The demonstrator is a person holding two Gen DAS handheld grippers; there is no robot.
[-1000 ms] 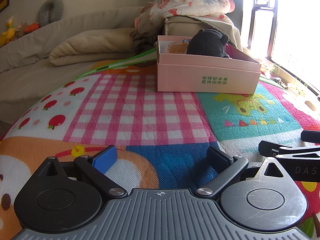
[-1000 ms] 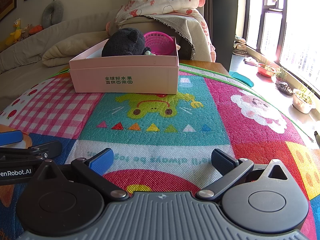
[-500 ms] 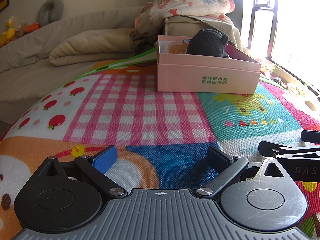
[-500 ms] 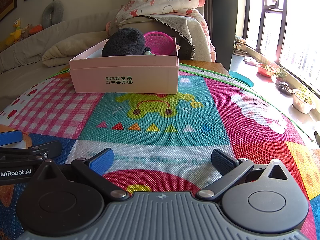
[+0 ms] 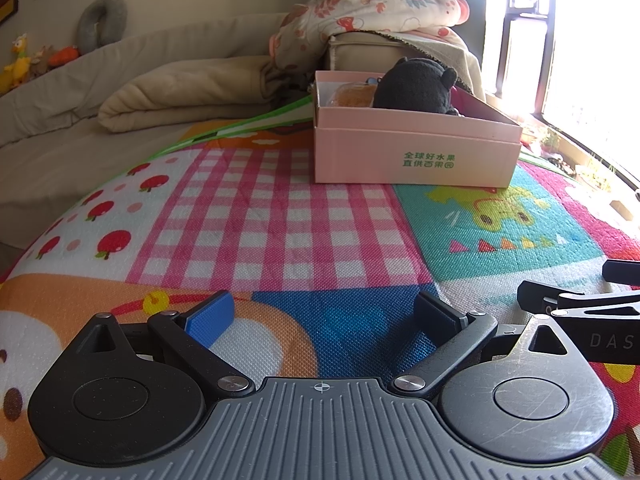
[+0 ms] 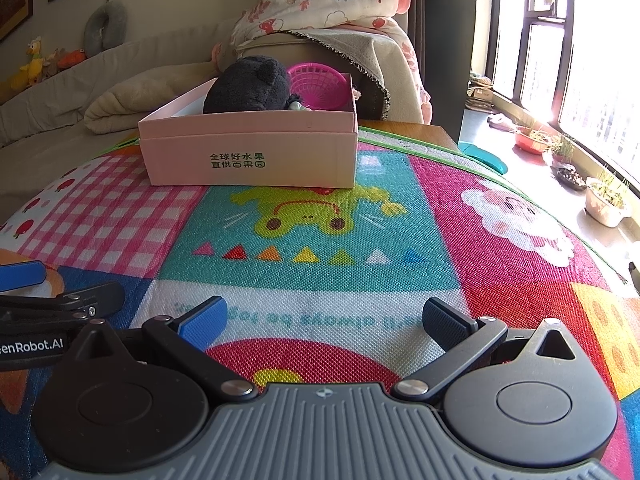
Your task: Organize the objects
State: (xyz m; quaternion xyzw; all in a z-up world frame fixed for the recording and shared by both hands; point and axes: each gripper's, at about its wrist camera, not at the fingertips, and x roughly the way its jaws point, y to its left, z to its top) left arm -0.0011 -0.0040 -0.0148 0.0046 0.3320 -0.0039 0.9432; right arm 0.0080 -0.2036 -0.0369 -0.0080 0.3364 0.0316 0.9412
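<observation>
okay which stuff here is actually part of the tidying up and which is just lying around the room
Part of the job: pink box, black plush toy in it, pink basket in it, left gripper and right gripper, both open.

Just lying about: play mat, beige quilt, floral blanket, neck pillow.

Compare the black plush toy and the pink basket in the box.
The black plush toy is dark, fuzzy and solid, while the pink basket is bright magenta plastic with an open lattice. The toy sits toward the box's left and middle; the basket is tucked in the far right corner behind it. Both lie inside the pink box, rising above its rim.
</observation>
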